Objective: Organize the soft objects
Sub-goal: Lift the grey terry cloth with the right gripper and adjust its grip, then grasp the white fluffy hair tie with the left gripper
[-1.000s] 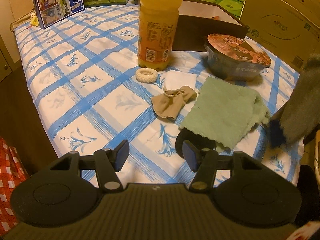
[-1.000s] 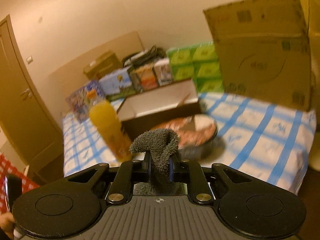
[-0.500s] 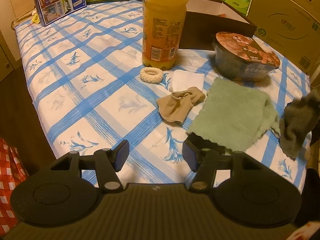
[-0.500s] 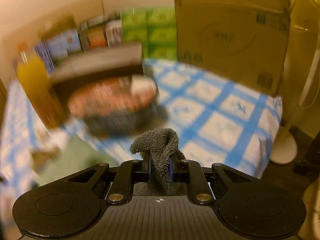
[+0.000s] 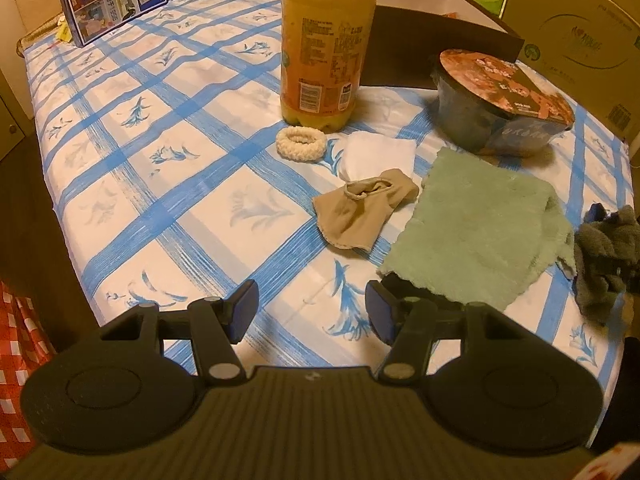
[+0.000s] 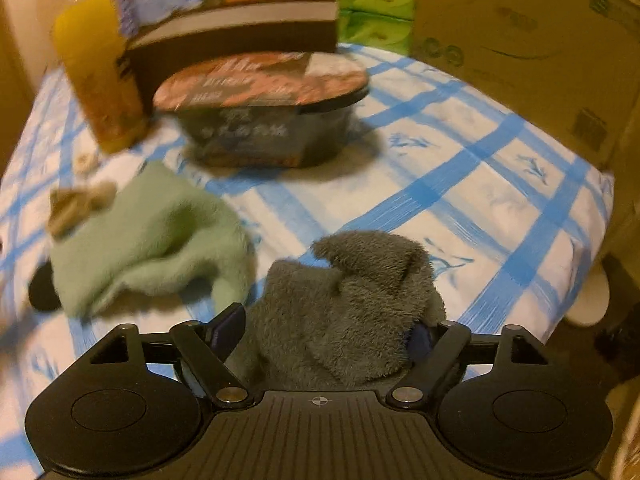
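Grey cloth lies crumpled just beside the green towel, between the opening jaws of the right gripper. Nearer the towel's other side, the left gripper hangs half open, empty.

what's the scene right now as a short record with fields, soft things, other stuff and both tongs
surface: table with blue checked cloth
soft items: grey cloth, green towel, beige sock, white folded cloth, cream scrunchie
other items: juice bottle, sealed noodle bowl
right tongs: opening, grey cloth between the jaws, beside the green towel
left tongs: open, nothing between the jaws, above the cloth near the table edge
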Available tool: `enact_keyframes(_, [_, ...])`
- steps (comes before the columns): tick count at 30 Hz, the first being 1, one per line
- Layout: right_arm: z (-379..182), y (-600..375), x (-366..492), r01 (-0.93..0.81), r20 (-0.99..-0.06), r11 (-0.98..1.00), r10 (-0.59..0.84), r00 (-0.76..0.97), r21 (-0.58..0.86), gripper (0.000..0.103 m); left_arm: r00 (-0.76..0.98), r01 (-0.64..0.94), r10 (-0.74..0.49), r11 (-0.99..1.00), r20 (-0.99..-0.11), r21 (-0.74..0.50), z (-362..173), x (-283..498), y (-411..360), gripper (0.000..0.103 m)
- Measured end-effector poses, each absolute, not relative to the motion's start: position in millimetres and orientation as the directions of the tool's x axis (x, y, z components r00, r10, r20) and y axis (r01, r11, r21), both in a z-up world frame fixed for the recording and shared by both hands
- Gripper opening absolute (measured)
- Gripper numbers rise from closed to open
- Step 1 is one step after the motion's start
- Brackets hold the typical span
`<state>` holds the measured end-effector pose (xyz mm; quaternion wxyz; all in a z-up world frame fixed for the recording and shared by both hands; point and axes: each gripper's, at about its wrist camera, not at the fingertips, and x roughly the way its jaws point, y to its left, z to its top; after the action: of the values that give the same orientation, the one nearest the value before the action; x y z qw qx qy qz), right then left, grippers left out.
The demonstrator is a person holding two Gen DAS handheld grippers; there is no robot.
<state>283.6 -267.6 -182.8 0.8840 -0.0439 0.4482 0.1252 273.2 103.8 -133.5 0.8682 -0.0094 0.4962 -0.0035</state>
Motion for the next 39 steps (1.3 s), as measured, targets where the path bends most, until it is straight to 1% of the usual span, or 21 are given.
enact_keyframes(3, [-193, -256, 283, -0.336, -0.823, 0.941, 0.154, 0.546, -0.047, 0.09, 0.503, 0.0, -0.01, 1.0, -0.864, -0.011, -137, 277, 104, 0.056])
enact_keyframes(6, [-210, -250, 283, -0.379, -0.838, 0.913, 0.085, 0.538, -0.151, 0.091, 0.502, 0.002, -0.006, 1.0, -0.865, -0.006, -140, 282, 105, 0.056])
enact_keyframes(8, [-215, -258, 283, -0.368, -0.832, 0.923, 0.113, 0.543, -0.115, 0.09, 0.504, 0.003, -0.005, 1.0, -0.864, -0.004, -142, 285, 107, 0.056])
enact_keyframes(9, [-215, -264, 286, -0.35, -0.835, 0.933, 0.125, 0.536, -0.085, 0.087, 0.507, 0.003, -0.005, 1.0, -0.862, -0.004, -142, 287, 108, 0.056])
enact_keyframes(10, [-215, -271, 289, -0.332, -0.834, 0.942, 0.142, 0.533, -0.052, 0.078, 0.509, 0.003, -0.005, 1.0, -0.861, -0.004, -143, 288, 109, 0.056])
enact_keyframes(11, [-215, -276, 291, -0.32, -0.831, 0.947, 0.151, 0.536, -0.035, 0.072, 0.511, 0.001, -0.004, 1.0, -0.86, -0.004, -144, 291, 110, 0.056])
enact_keyframes(12, [-213, -281, 294, -0.31, -0.827, 0.95, 0.149, 0.542, -0.031, 0.059, 0.514, 0.0, -0.002, 1.0, -0.858, -0.003, -144, 293, 112, 0.056])
enact_keyframes(13, [-210, -286, 297, -0.306, -0.829, 0.952, 0.158, 0.537, -0.017, 0.05, 0.519, 0.0, -0.002, 1.0, -0.855, -0.002, -145, 295, 113, 0.056])
enact_keyframes(15, [-204, -295, 305, -0.279, -0.827, 0.96, 0.173, 0.535, 0.02, 0.041, 0.527, 0.0, 0.0, 1.0, -0.85, 0.0, -147, 301, 117, 0.056])
enact_keyframes(16, [-200, -299, 308, -0.265, -0.822, 0.964, 0.179, 0.541, 0.036, 0.039, 0.533, 0.001, 0.002, 1.0, -0.846, 0.003, -147, 304, 119, 0.056])
enact_keyframes(25, [-159, -301, 319, -0.191, -0.733, 0.981, 0.103, 0.672, -0.037, 0.036, 0.605, 0.076, -0.015, 0.996, -0.796, 0.039, -154, 341, 132, 0.056])
enact_keyframes(32, [-151, -300, 341, -0.161, -0.725, 0.986, 0.074, 0.685, -0.051, 0.036, 0.599, 0.143, -0.09, 0.99, -0.795, -0.004, -169, 378, 134, 0.056])
enact_keyframes(39, [-148, -295, 354, -0.159, -0.713, 0.986, 0.082, 0.696, -0.043, 0.036, 0.575, 0.188, -0.106, 0.982, -0.812, 0.004, -184, 410, 129, 0.056])
